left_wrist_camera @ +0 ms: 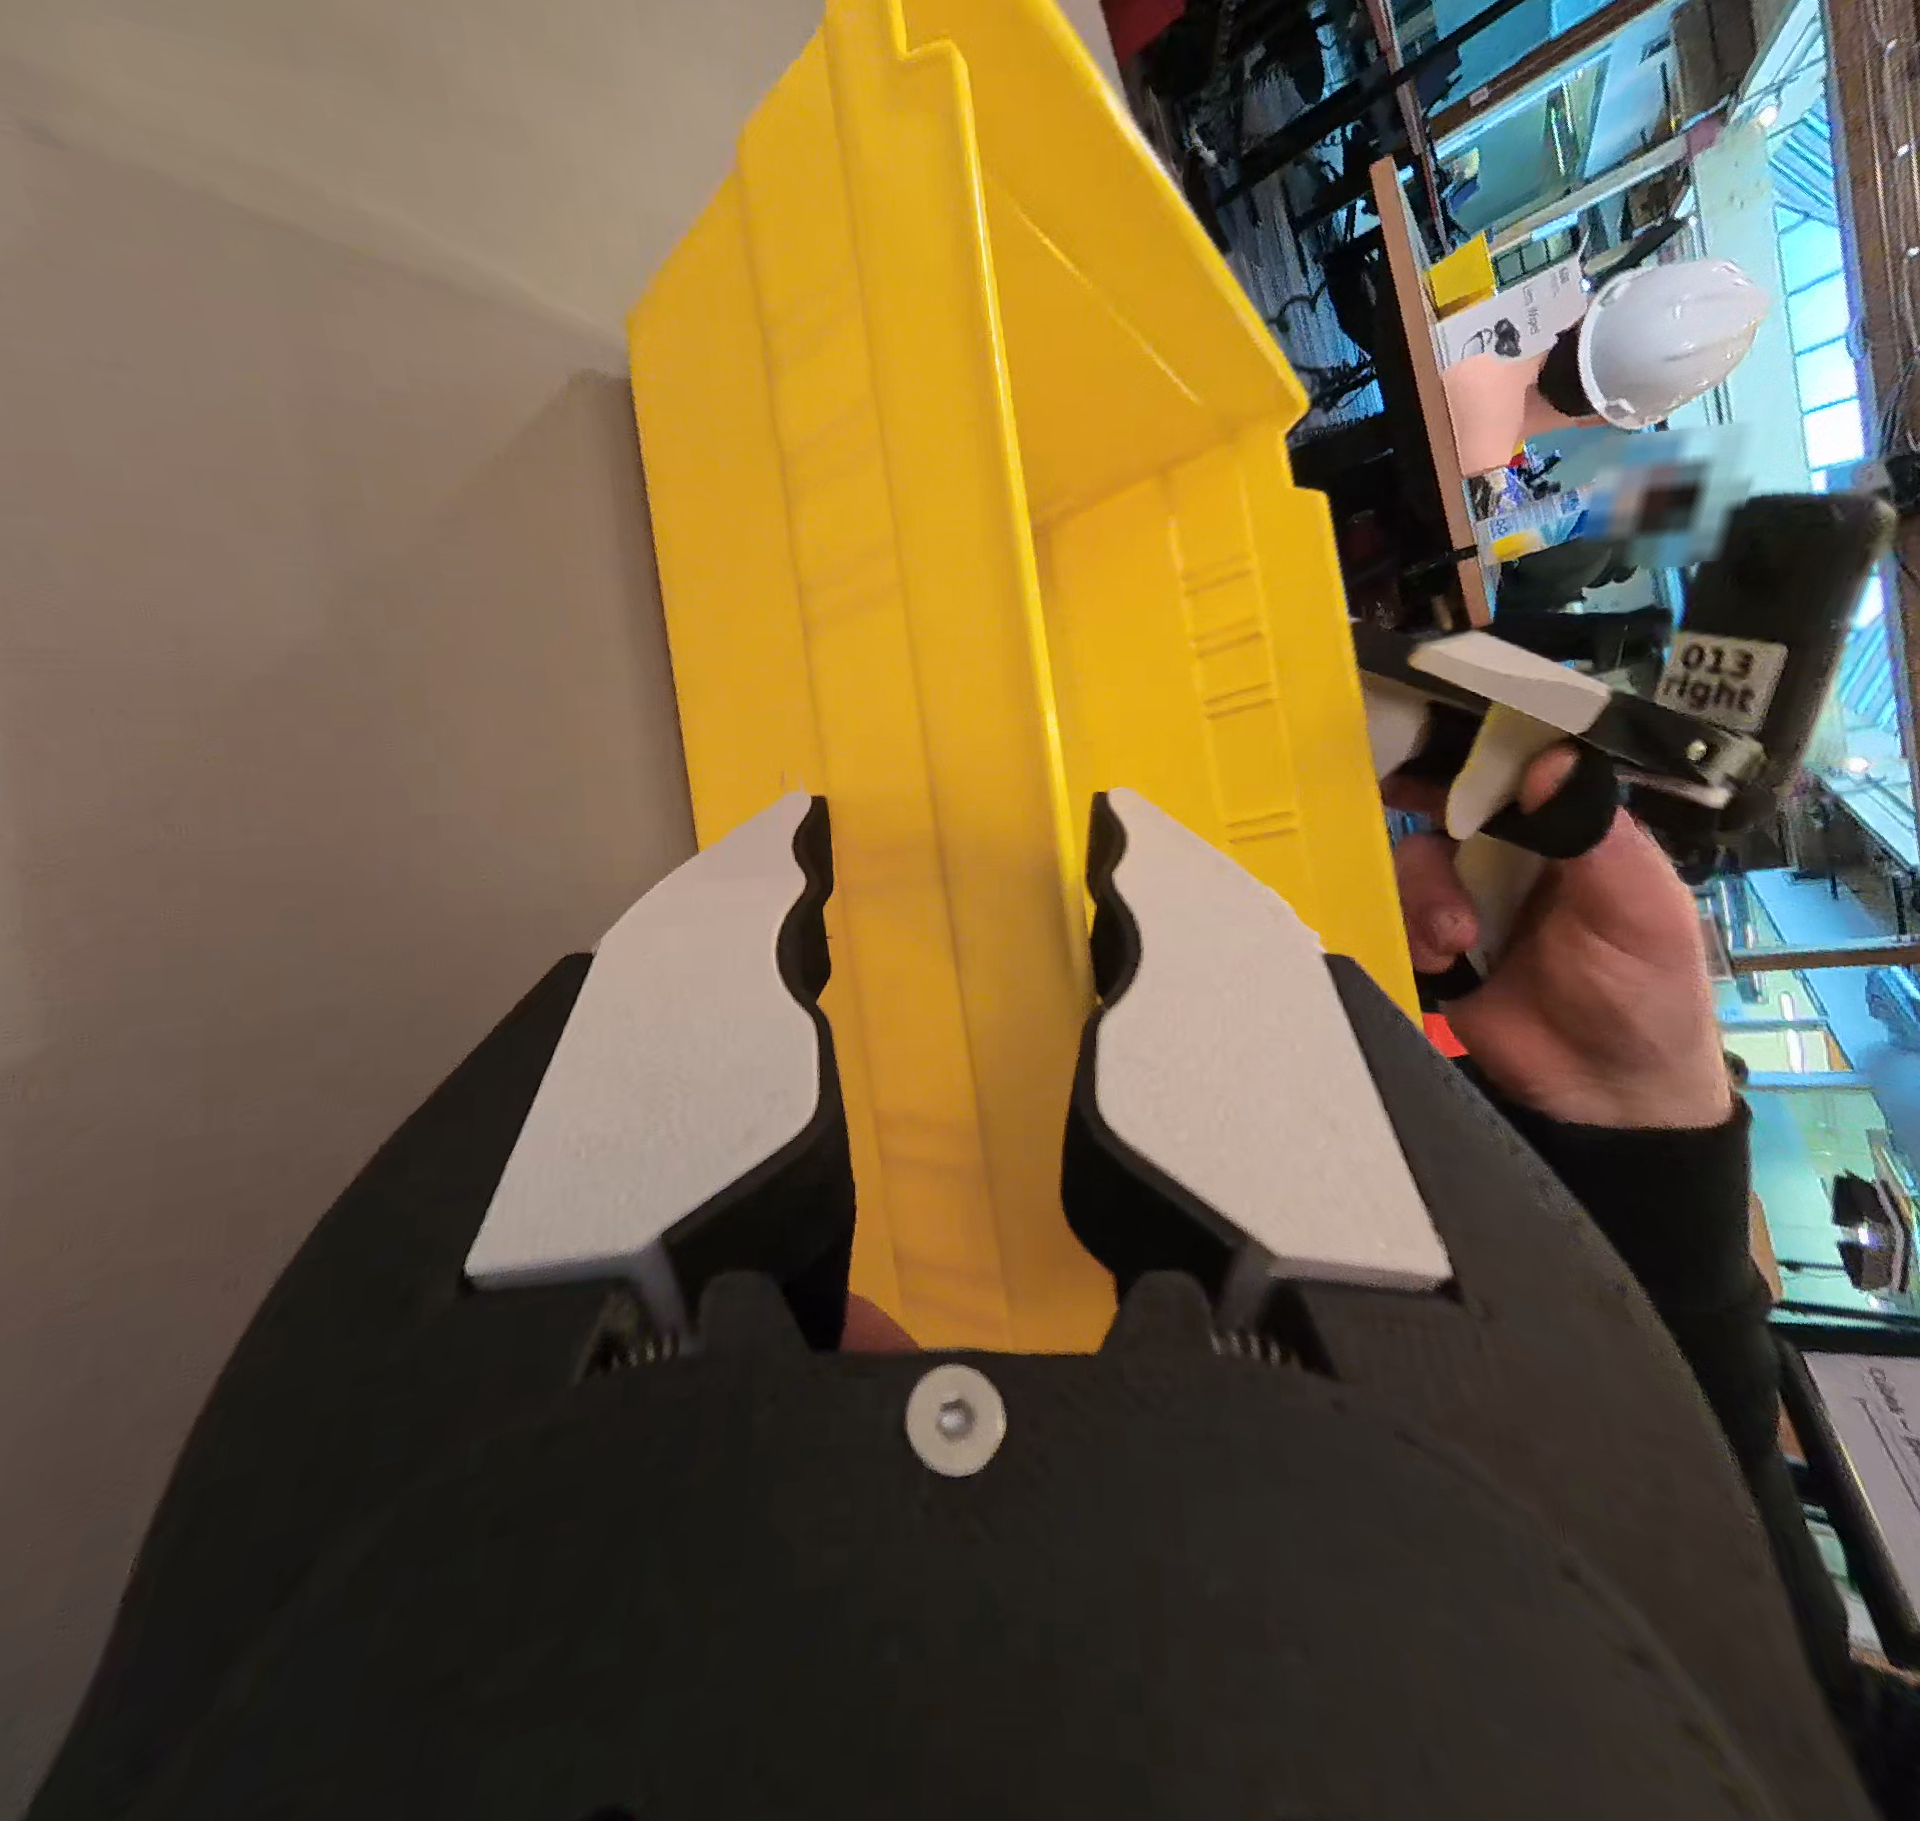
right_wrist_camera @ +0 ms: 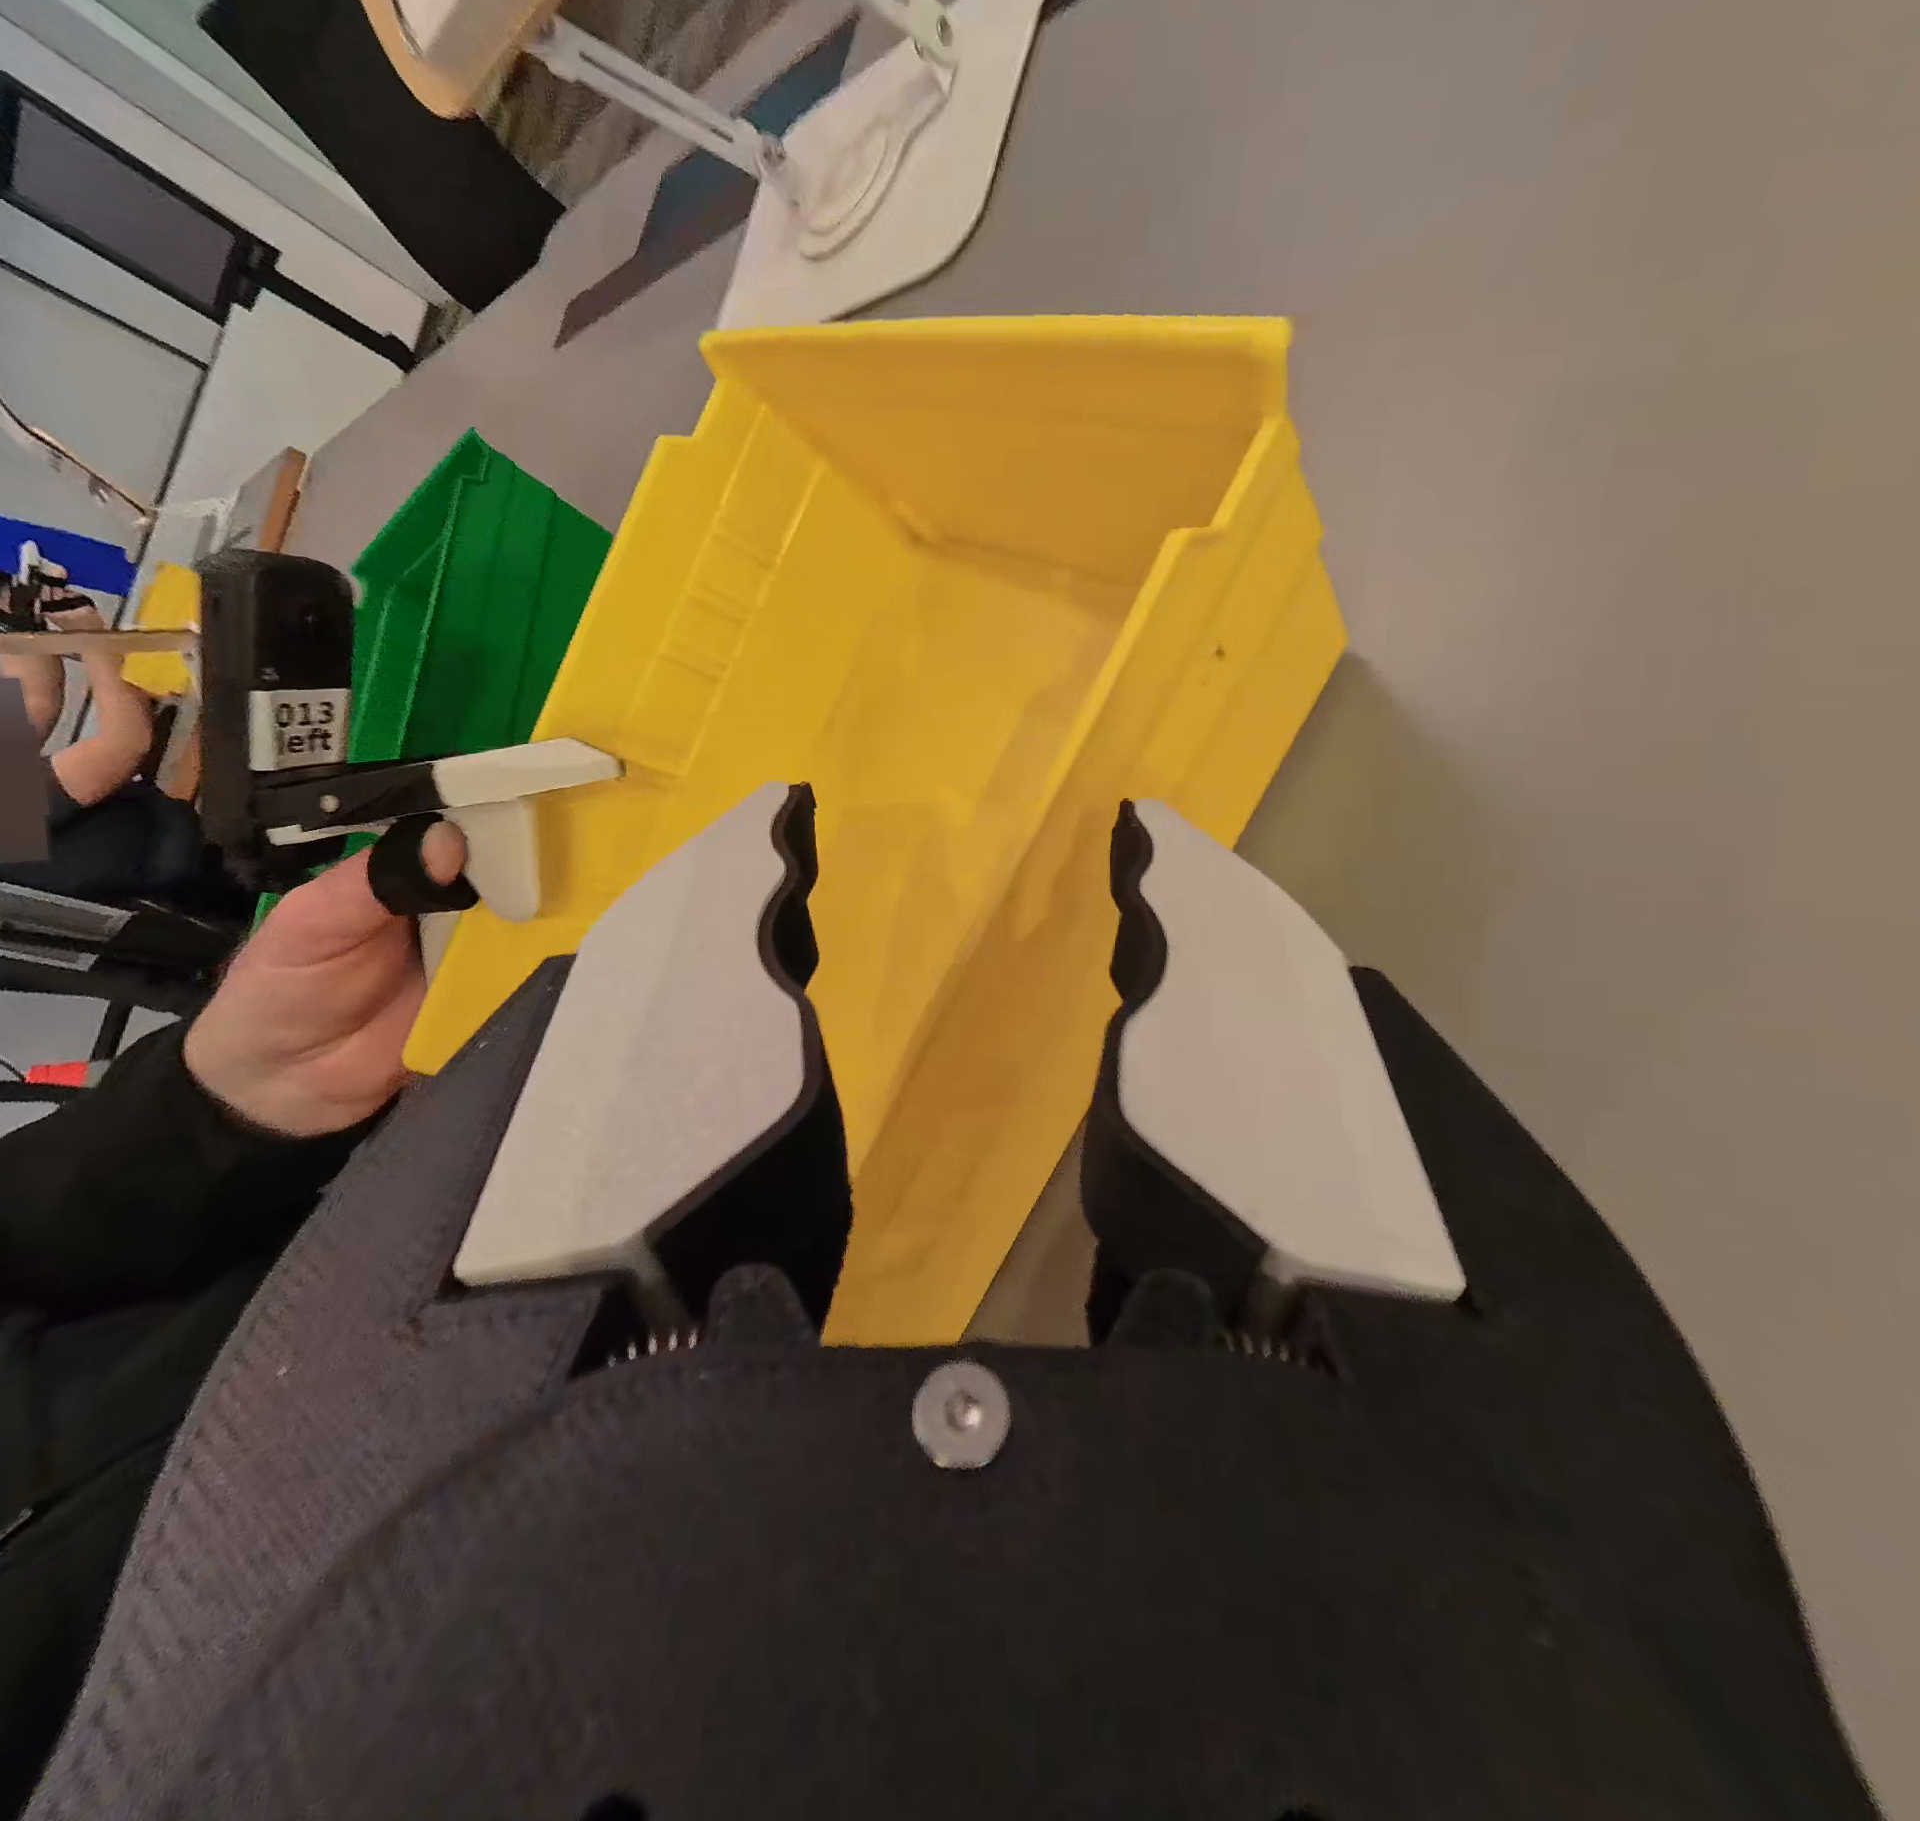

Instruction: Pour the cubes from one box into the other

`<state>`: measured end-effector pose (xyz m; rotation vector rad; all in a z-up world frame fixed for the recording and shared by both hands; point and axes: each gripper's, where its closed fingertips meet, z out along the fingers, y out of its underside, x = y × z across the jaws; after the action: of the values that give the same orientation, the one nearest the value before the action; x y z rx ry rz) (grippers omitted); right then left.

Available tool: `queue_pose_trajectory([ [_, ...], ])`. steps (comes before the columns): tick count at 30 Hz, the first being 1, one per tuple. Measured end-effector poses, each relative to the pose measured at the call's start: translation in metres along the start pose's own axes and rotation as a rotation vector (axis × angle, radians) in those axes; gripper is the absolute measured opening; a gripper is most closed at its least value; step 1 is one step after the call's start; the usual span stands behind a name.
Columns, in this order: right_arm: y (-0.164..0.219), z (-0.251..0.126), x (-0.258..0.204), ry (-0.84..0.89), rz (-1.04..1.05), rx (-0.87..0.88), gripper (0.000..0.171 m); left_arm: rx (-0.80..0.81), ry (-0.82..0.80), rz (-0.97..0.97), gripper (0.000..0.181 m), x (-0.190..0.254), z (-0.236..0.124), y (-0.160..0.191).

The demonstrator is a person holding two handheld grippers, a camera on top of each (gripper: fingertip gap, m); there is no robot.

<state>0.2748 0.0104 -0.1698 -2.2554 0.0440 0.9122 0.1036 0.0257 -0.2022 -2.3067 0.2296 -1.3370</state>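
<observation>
A yellow box point(left_wrist_camera: 935, 421) is tipped over the grey table, and each gripper holds one of its side walls. My left gripper point(left_wrist_camera: 956, 836) is shut on one wall's rim, which fills the gap between its fingers. My right gripper point(right_wrist_camera: 961, 826) is shut on the opposite wall of the yellow box point(right_wrist_camera: 987, 576). The inside of the box looks empty and no cubes show in either view. A green box point(right_wrist_camera: 468, 608) stands just behind the yellow one. The right gripper point(left_wrist_camera: 1397, 732) shows in the left wrist view and the left gripper point(right_wrist_camera: 582, 769) in the right wrist view.
The grey table point(right_wrist_camera: 1558, 421) runs past the yellow box. A white stand base point(right_wrist_camera: 883, 161) sits on it beyond the box. Shelving and a white hard hat point(left_wrist_camera: 1673, 337) are in the background. A hand in a dark sleeve point(right_wrist_camera: 301, 1002) holds the left gripper.
</observation>
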Motion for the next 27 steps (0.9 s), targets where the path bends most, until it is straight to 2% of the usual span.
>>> queue_pose_trajectory([
  [2, 0.01, 0.009, 0.003, 0.024, -0.017, -0.052, 0.053, 0.005, 0.028, -0.014, 0.049, 0.005, -0.001, 0.007],
  [8, 0.008, 0.02, 0.006, 0.072, -0.068, -0.036, 0.044, 0.055, 0.078, -0.066, 0.055, 0.012, -0.014, 0.019],
  [16, 0.01, 0.042, 0.004, 0.157, -0.165, -0.061, 0.033, 0.034, 0.09, 0.033, 0.072, 0.022, -0.036, 0.032],
  [23, 0.013, 0.048, 0.001, 0.181, -0.193, -0.085, 0.036, 0.082, 0.14, 0.156, 0.071, 0.048, -0.072, 0.018],
  [27, 0.01, 0.043, 0.0, 0.201, -0.205, -0.068, 0.037, 0.129, 0.174, 0.266, 0.066, 0.065, -0.108, 0.004],
])
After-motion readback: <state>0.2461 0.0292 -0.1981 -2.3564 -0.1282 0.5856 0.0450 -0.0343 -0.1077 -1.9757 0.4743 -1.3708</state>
